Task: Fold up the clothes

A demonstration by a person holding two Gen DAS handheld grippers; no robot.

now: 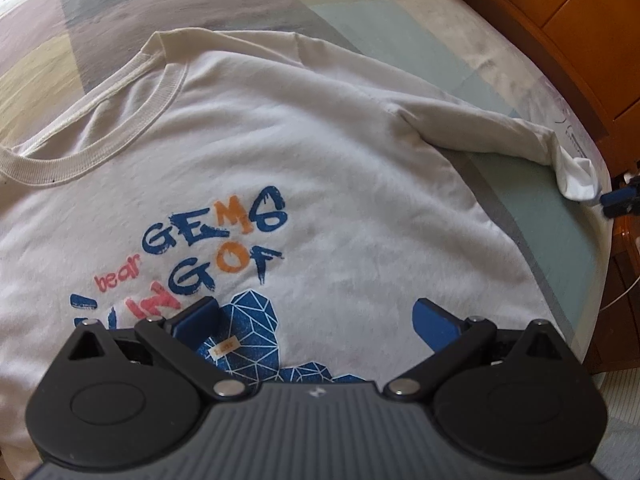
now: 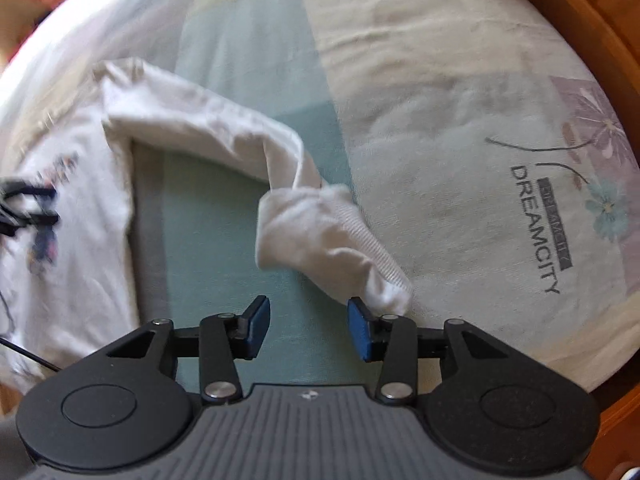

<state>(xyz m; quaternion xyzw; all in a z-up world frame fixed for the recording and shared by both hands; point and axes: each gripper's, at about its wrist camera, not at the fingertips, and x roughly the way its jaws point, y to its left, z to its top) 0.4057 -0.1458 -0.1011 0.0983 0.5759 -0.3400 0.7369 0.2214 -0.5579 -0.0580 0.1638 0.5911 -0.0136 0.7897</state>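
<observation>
A white long-sleeved shirt (image 1: 280,152) with blue, orange and pink lettering lies front-up on the bed, collar at the upper left. My left gripper (image 1: 316,320) hovers open over the blue printed figure on the chest, nothing between its fingers. One sleeve (image 1: 480,128) stretches right toward the bed's edge. In the right wrist view that sleeve (image 2: 208,120) bends down to a crumpled cuff (image 2: 332,232). My right gripper (image 2: 308,326) is open just below the cuff, whose end touches the outer side of the right finger (image 2: 360,332). The right gripper (image 1: 618,200) also shows beside the cuff in the left wrist view.
The bed sheet (image 2: 460,80) has pastel green, grey and beige bands, a flower print and the word DREAMCITY (image 2: 536,232). A wooden bed frame and cabinet (image 1: 580,20) run along the right side. A thin black cable (image 2: 24,352) crosses the shirt's lower left.
</observation>
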